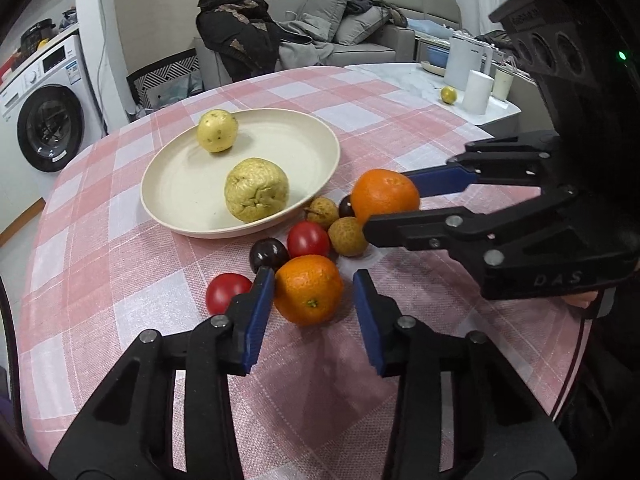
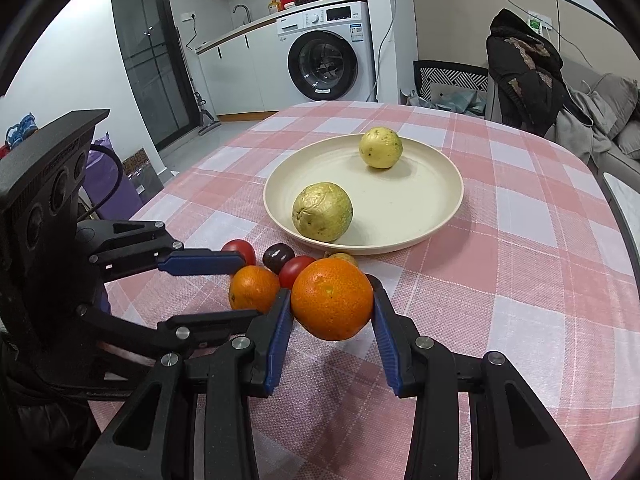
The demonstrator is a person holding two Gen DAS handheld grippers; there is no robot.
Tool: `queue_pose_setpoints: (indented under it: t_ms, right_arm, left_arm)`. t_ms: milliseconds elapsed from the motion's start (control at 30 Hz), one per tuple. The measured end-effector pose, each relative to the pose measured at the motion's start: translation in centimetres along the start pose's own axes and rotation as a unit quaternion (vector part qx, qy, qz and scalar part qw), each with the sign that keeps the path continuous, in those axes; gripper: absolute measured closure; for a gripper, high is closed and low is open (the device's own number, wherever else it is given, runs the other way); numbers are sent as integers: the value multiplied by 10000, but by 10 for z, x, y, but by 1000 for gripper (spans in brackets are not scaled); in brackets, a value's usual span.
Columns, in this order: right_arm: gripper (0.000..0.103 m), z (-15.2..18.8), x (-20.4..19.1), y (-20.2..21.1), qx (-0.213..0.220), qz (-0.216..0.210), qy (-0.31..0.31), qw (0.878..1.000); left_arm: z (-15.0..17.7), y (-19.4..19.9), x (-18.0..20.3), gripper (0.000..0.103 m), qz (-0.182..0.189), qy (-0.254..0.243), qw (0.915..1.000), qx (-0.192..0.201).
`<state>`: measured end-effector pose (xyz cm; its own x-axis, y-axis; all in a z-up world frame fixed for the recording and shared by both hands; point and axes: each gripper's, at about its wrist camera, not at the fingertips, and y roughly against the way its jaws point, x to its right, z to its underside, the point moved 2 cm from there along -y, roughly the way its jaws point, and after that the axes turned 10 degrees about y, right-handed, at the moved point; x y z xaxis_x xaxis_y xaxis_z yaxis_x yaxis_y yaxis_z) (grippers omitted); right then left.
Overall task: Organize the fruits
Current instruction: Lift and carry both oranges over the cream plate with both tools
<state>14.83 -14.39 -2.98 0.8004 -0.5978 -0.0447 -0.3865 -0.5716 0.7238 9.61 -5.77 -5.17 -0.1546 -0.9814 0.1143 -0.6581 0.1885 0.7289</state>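
Note:
A cream plate [image 1: 316, 140] [image 2: 440, 184] on the pink checked tablecloth holds a wrinkled green guava [image 1: 256, 190] [image 2: 322, 212] and a smooth yellow guava [image 1: 217, 131] [image 2: 380, 148]. In front of the plate lie two red tomatoes [image 1: 308, 239], dark plums [image 1: 268, 254], longans [image 1: 348, 236] and oranges. My right gripper [image 2: 332, 300] [image 1: 394, 204] is shut on one orange [image 2: 332, 300] [image 1: 384, 196]. My left gripper [image 1: 314, 292] [image 2: 236, 280] is open around the other orange [image 1: 308, 290] [image 2: 254, 288], its left pad touching the fruit, the right pad apart from it.
A white side table [image 1: 400, 76] at the far right carries a kettle [image 1: 466, 58], cups and a small yellow fruit [image 1: 449, 95]. A chair with a dark jacket [image 2: 520, 64] stands behind the table. A washing machine [image 2: 324, 52] and a sofa lie beyond.

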Motion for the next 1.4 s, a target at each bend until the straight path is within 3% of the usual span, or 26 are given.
queue_pose_setpoints:
  t_ms: [533,767,1067,1400]
  right_arm:
    - [62,0,0,1,3,-18,26,10000]
    - [62,-1,3,3,52,-11,-17,10000]
    - [62,-4,10,7,202,49,-119,9997]
    - [62,-18,19,7,407,202,-220,9987]
  left_arm:
    - [5,-20,7,68,-441,-259,9986,-114]
    - [6,-13,9,68,-213,-200,9995,-66]
    - [-10,14,-10,68,-30,239,9986,471]
    - [-31,32,-37,68,-163,600,9942,880]
